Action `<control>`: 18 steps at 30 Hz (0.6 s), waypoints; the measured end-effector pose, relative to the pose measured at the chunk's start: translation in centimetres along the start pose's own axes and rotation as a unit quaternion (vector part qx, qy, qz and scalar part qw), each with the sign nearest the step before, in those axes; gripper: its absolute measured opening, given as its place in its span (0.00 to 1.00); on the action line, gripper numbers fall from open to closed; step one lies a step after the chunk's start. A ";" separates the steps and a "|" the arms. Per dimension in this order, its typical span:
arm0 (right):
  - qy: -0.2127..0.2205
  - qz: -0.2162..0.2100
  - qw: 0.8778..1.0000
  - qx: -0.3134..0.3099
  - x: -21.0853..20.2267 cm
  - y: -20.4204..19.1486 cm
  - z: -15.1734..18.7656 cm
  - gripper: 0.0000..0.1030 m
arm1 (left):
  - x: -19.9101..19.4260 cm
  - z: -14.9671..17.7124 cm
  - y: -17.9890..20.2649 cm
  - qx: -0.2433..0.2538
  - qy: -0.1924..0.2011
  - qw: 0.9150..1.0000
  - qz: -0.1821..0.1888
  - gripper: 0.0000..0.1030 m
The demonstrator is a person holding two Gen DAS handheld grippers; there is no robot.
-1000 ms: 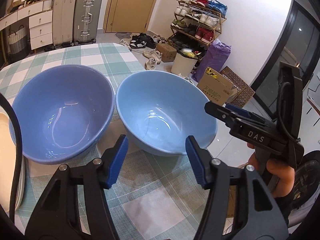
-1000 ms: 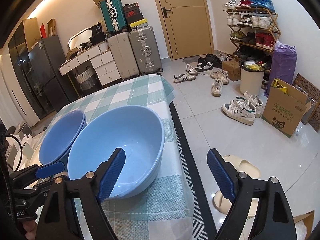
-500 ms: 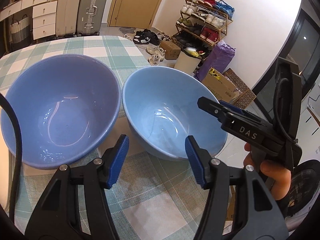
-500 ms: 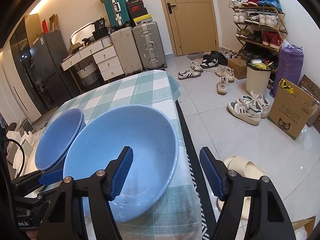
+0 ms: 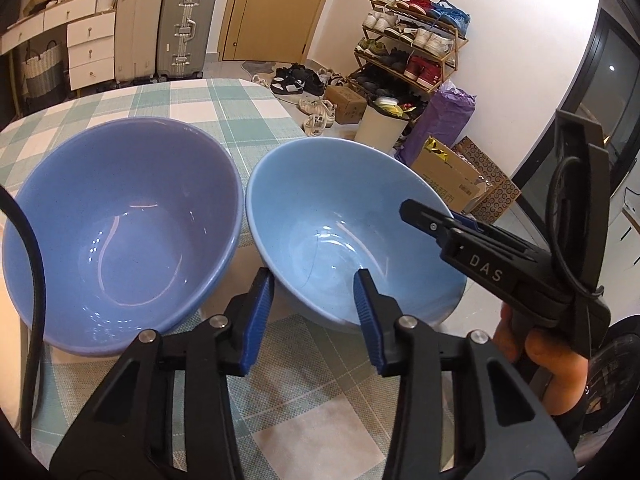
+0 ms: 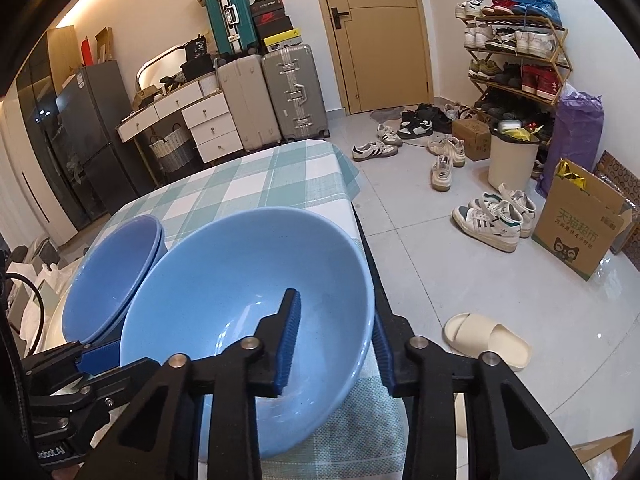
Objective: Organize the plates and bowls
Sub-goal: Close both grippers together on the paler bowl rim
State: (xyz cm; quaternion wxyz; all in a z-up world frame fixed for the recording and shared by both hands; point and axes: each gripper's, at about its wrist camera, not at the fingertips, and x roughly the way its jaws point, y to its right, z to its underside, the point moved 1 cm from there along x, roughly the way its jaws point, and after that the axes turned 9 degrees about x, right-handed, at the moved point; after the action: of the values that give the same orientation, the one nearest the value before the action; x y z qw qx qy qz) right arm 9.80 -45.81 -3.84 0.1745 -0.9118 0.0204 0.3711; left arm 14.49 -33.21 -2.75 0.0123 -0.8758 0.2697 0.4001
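Two bowls stand side by side on the checked tablecloth (image 5: 296,412). The periwinkle bowl (image 5: 120,216) is on the left; in the right wrist view (image 6: 108,276) it looks like two nested bowls. The light blue bowl (image 5: 344,224) is on the right, by the table edge, also in the right wrist view (image 6: 240,304). My left gripper (image 5: 314,316) is open just in front of the light blue bowl's near side. My right gripper (image 6: 336,344) straddles that bowl's right rim, one finger inside, one outside, jaws still apart. It shows in the left wrist view (image 5: 472,240).
A white plate edge (image 5: 8,344) lies under the periwinkle bowl at the left. The table edge drops to the tiled floor (image 6: 500,280) right of the light blue bowl, with a slipper (image 6: 488,340), shoes, a cardboard box (image 6: 576,228) and a bin.
Both grippers moved in toward the light blue bowl. My right gripper narrowed and slid over the bowl's right rim. My left gripper narrowed a little.
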 end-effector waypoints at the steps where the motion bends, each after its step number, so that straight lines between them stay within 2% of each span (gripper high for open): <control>1: 0.000 0.000 1.000 0.001 -0.1 0.1 0.1 0.31 | 0.0 0.0 0.0 0.001 0.000 1.000 0.000 0.36; 18: 0.014 0.012 1.000 0.000 -2.1 0.4 1.0 0.31 | -0.4 0.2 1.0 0.028 0.003 1.000 0.006 0.35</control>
State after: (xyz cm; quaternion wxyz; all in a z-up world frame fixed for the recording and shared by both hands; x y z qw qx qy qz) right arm 7.58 -46.09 -3.18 0.1696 -0.9166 0.0332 0.3606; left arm 13.63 -33.79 -2.39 0.0334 -0.8747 0.2864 0.3896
